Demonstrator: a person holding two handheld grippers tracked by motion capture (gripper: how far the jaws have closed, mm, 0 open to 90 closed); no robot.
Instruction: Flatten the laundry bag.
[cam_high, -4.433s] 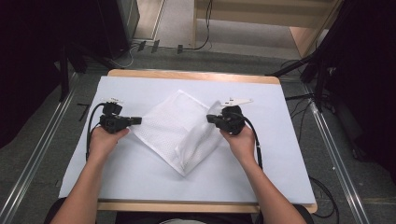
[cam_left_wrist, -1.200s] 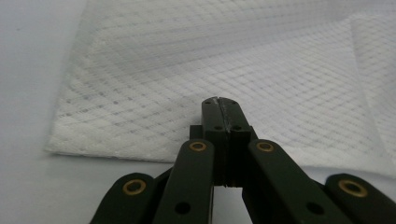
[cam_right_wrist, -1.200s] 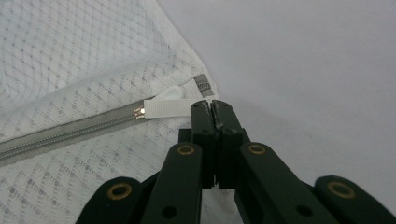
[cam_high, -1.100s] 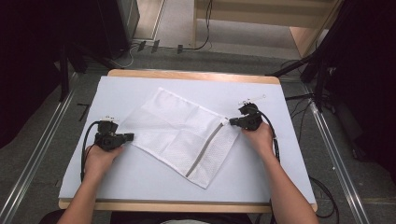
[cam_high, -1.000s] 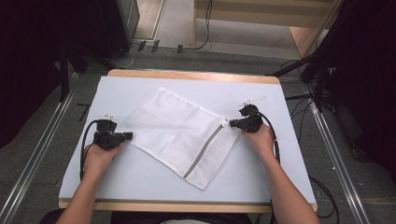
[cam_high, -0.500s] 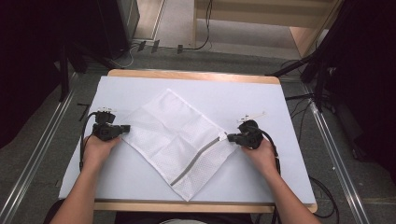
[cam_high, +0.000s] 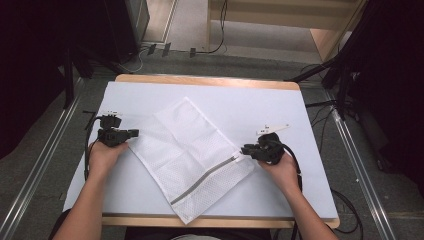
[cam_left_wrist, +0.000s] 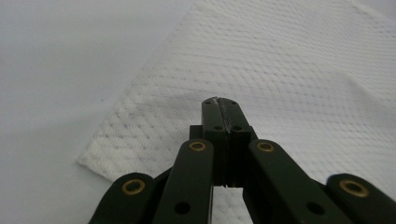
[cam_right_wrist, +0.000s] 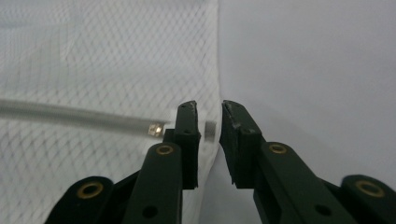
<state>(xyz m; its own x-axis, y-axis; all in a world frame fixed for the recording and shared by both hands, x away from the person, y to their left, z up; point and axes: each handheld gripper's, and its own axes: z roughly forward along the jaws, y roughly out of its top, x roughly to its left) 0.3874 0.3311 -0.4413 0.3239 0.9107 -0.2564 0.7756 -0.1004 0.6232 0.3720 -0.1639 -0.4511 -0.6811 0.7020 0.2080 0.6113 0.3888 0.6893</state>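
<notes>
In the middle of the bench (cam_high: 300, 115) lies the white mesh bag (cam_high: 187, 155), flat, its lowest corner at the near edge. Left gripper (cam_high: 131, 133) jaws are pressed together over its left corner; right gripper (cam_high: 246, 149) jaws stand apart, straddling the zipper-end edge.

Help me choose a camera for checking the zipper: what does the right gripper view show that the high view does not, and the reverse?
The right gripper view alone shows the right tongs slightly apart around the small metal zipper pull at the bag's edge. The high view alone gives the whole mesh bag lying diagonally on the table, the left tongs at its opposite corner, and both hands. Both show the white mesh and the grey zipper.
</notes>
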